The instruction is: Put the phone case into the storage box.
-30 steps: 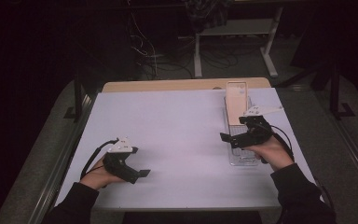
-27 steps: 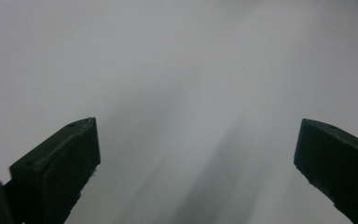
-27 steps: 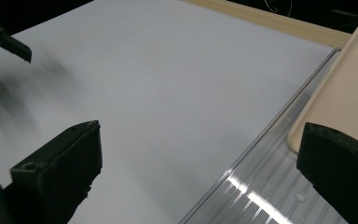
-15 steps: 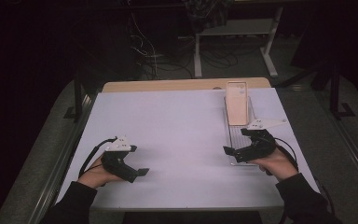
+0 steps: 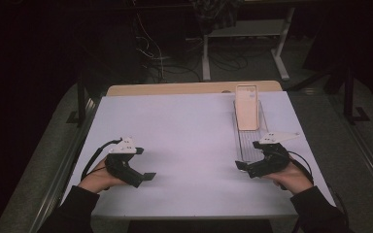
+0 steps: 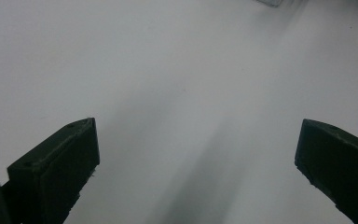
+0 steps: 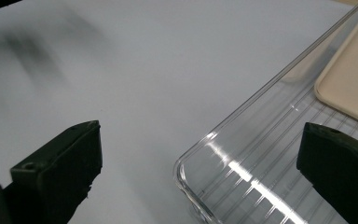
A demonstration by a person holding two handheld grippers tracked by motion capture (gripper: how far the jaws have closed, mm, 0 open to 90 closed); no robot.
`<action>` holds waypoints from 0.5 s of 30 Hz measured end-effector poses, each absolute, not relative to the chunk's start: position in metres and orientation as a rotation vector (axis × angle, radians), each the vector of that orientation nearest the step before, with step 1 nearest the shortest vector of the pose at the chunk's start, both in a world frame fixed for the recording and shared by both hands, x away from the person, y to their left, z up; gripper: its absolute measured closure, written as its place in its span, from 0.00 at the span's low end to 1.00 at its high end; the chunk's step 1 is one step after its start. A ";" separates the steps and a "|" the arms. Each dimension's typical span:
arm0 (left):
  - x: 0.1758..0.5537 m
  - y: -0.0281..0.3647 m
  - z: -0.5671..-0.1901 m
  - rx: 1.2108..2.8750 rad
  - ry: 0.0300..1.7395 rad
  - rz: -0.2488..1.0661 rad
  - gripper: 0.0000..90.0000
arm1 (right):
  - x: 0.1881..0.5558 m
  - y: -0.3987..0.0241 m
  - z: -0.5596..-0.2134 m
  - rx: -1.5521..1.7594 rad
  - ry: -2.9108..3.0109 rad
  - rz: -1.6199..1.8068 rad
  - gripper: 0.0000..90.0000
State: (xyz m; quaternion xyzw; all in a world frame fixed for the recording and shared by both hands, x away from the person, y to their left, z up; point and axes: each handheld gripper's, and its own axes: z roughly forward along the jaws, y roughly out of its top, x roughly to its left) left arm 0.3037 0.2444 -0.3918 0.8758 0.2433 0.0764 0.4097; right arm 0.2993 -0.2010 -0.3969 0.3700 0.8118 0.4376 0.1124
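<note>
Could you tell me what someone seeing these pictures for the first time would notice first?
Probably the bright white table against the dark room, with a long clear plastic tray along its right side and a beige rectangular case lying in the tray's far end. Next come the two hand-held tools: the left gripper at the near left and the right gripper by the tray's near corner, both with jaws open and holding nothing.

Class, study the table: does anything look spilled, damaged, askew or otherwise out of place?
Nothing stands out. The clear tray lies flat and square near the table's right edge, with the beige case at its far end. Both hand-held grippers, left and right, are open and empty.
</note>
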 end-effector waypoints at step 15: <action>0.303 0.244 -0.390 2.203 0.609 0.193 0.00 | 0.298 -0.203 -0.397 1.083 2.382 1.274 0.00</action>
